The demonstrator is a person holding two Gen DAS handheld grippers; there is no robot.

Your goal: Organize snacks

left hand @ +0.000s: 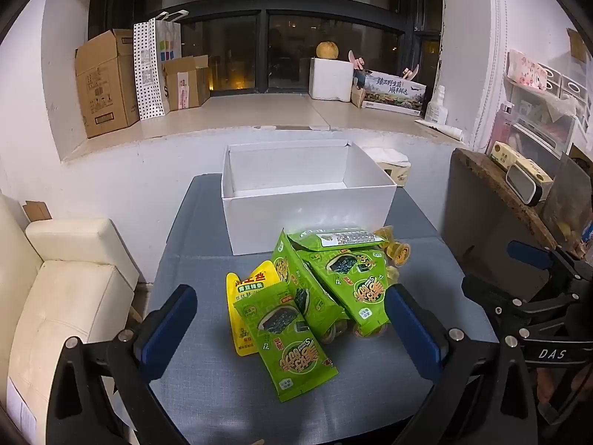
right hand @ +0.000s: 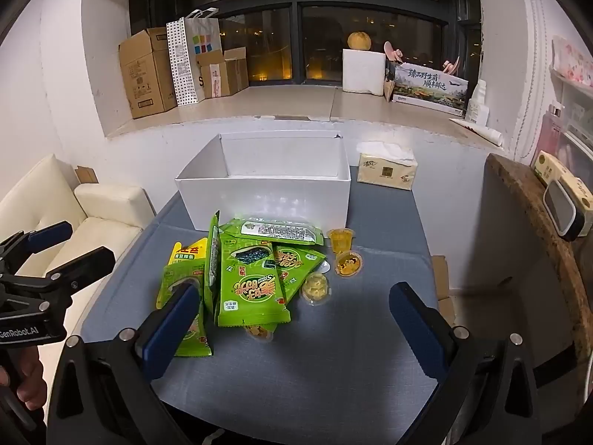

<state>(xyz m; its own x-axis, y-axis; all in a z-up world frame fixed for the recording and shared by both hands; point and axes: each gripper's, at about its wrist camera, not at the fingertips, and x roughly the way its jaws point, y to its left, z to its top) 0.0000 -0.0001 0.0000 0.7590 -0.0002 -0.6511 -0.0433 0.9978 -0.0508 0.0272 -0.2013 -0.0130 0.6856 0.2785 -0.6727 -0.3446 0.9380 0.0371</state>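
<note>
Left tool (left hand: 291, 328) apart over snack pile (left hand: 311, 296), right tool (right hand: 294, 320) apart, seemingly nearby.

Green seaweed packets (right hand: 252, 289): glossy plastic film. Yellow pouch (left hand: 246, 289): glossy film. Jelly cups (right hand: 348, 263): clear plastic, shiny lids. White box (right hand: 267, 189): smooth matt card. Table cover (right hand: 315, 363): matt grey woven cloth. Gripper pads (left hand: 168, 330): matt blue, black frame.
</note>
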